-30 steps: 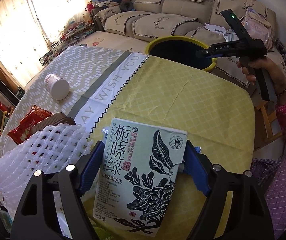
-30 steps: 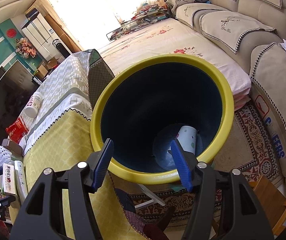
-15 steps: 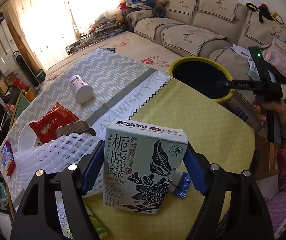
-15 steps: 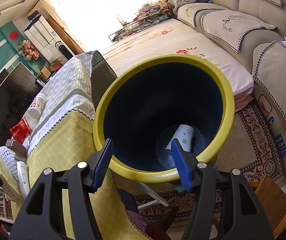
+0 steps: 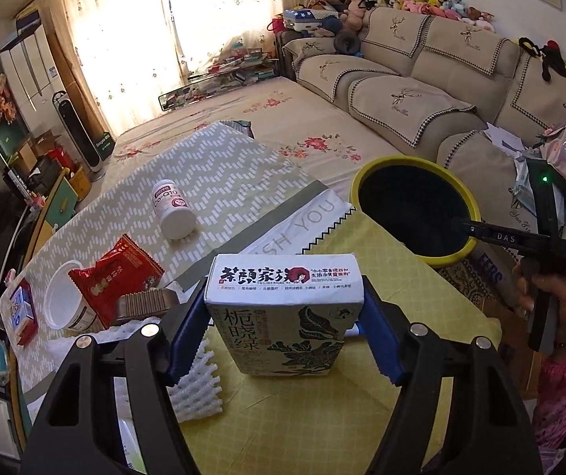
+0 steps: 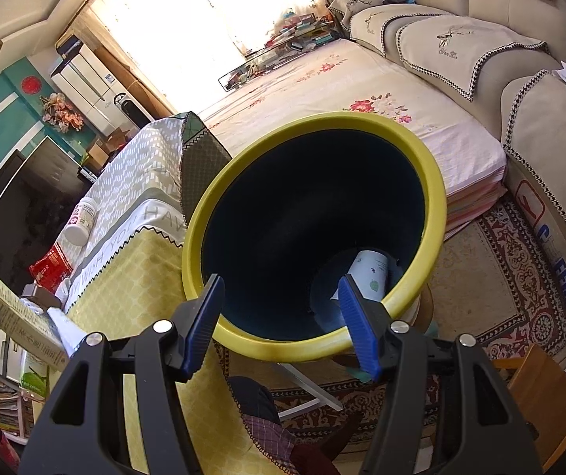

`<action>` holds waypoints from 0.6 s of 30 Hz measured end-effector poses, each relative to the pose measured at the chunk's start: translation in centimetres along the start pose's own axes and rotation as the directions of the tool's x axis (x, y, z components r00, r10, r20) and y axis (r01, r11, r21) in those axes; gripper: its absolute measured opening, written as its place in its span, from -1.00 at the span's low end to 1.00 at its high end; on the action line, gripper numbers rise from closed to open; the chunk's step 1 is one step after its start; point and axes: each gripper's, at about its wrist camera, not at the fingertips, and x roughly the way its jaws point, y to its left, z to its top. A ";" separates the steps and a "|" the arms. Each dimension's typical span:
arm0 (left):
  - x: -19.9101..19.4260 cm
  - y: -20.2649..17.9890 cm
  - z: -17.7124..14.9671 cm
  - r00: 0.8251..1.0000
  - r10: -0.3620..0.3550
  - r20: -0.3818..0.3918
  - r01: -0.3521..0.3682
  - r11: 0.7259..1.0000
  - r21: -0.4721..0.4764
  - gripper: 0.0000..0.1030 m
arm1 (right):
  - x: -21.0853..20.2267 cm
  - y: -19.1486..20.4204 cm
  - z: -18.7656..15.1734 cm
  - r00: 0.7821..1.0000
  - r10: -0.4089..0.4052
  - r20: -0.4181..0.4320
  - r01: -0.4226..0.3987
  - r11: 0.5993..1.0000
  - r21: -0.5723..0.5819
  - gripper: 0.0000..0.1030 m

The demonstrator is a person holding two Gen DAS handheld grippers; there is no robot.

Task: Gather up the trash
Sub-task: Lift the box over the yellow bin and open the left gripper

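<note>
My left tongs point(image 5: 284, 340) have just been closing and now clamp the pale green printed cardboard tea box point(image 5: 284, 316) by its side faces above the counter point(image 5: 381, 356); it looks light, stiff, crushable. My right tongs point(image 6: 281, 316) hang apart, empty, over the yellow-rimmed dark bin point(image 6: 421, 166).

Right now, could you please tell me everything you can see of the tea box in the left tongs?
The tea box is a pale green cardboard carton printed with dark leaves and Chinese characters, its white top panel carrying a red emblem. It looks intact and closed. It stands roughly upright, clear of the yellow tablecloth, clamped on both side faces by the blue pads of the left tongs, whose jaws have just been closing on it.
</note>
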 end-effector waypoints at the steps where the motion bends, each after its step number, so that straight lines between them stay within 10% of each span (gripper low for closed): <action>1: 0.0 -0.1 0.2 1.000 0.003 0.001 -0.003 1.000 0.002 0.38 | 0.0 -0.1 0.0 1.000 0.003 0.000 -0.003 1.000 0.003 0.11; 18: -3.3 0.5 3.0 0.999 0.023 0.045 -0.022 1.000 -0.007 0.37 | -0.3 -1.1 0.1 0.999 0.038 0.003 -0.038 0.999 0.011 0.11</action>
